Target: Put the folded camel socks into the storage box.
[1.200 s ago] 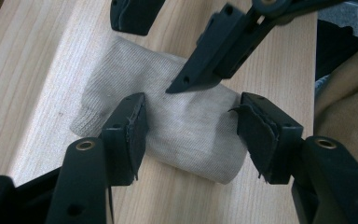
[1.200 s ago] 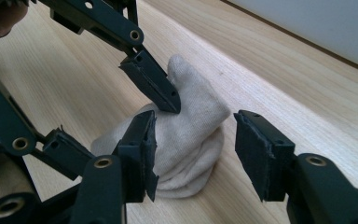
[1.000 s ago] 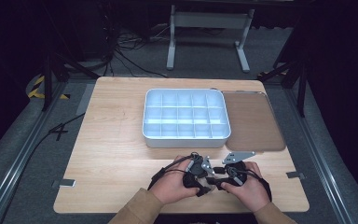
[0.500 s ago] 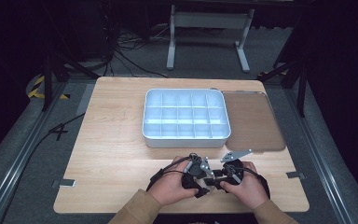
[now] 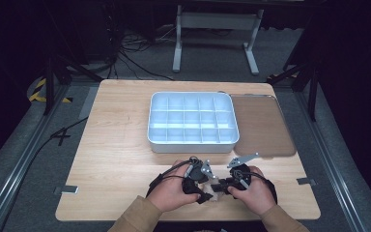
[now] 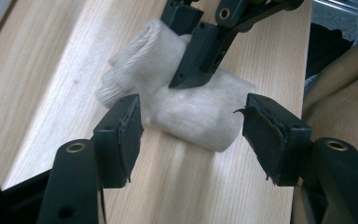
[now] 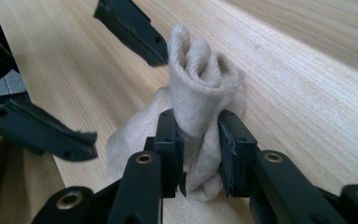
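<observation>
Right tool (image 7: 200, 149) is pinching a bunched fold of the cream sock (image 7: 200, 88), its jaws having just been closing until the pads are pressing the cloth from both sides, with the cuff end standing up beyond them. Left tool (image 6: 191, 135) is standing wide open, its jaws having just been opening a little further, and the sock (image 6: 191, 107) is lying between and just beyond the pads without touching either. Seen from the high view, both hands are resting close together at the near edge of the tabletop (image 5: 116, 145), the left tool (image 5: 204, 194) and right tool (image 5: 218, 186) almost meeting over the sock (image 5: 216, 194). Farther back, a white compartment tray (image 5: 192, 145) is sitting at the middle, with a brown lid (image 5: 263, 125) lying flat just beside its right side.
</observation>
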A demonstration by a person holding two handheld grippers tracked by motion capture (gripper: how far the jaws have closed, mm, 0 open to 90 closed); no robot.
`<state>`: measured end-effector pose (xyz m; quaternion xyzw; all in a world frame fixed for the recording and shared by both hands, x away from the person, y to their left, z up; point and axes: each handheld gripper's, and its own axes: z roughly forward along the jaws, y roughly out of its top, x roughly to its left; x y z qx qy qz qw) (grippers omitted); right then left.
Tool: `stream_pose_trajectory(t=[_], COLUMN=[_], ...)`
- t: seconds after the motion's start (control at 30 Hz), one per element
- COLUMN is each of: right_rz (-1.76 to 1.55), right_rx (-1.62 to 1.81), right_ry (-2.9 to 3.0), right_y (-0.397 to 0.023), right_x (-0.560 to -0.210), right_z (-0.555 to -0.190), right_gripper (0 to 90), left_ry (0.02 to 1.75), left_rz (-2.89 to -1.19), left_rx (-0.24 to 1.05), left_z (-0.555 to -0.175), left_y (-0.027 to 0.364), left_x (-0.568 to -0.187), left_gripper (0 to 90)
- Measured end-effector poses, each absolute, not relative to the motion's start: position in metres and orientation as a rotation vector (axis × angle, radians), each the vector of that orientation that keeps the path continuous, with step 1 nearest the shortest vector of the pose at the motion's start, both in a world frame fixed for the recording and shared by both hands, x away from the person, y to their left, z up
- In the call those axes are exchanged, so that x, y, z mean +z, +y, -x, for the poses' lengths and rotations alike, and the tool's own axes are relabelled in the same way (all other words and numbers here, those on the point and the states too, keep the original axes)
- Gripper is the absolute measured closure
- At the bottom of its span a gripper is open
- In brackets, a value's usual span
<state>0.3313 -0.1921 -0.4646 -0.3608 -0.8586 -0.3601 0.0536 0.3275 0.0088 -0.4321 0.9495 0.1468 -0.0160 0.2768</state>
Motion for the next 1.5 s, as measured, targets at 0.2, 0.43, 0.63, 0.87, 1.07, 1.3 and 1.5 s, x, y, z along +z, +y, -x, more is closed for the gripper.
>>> stream_pose_trajectory(t=[0.2,0.43,0.63,0.87,1.07,1.3,1.5], right_rz=[1.084,1.069,1.05,1.05,1.068,1.083,1.077], right_rx=[-1.09,-1.082,-1.092,-1.123,-1.161,-1.182,-1.168], right_ry=[-2.64,-2.662,-2.663,-2.661,-2.65,-2.66,-2.693], right_y=[-0.19,-0.188,-0.188,-0.192,-0.198,-0.204,-0.204], right_x=[-0.463,-0.459,-0.451,-0.441,-0.43,-0.416,-0.404], right_z=[-0.33,-0.328,-0.325,-0.323,-0.324,-0.33,-0.337], right_gripper=[74.1,74.6,74.8,74.9,74.9,74.8,74.7], left_ry=[0.427,0.444,0.466,0.476,0.518,0.563,0.607], left_rz=[-2.552,-2.559,-2.552,-2.554,-2.528,-2.523,-2.503], left_rx=[-0.031,-0.028,-0.034,-0.015,-0.01,0.012,0.033], left_z=[-0.33,-0.332,-0.334,-0.336,-0.336,-0.334,-0.336], left_y=[0.015,0.021,0.026,0.033,0.045,0.064,0.077], left_x=[-0.428,-0.425,-0.424,-0.419,-0.413,-0.413,-0.41], left_gripper=[38.1,38.1,37.9,37.9,38.0,38.2,38.1])
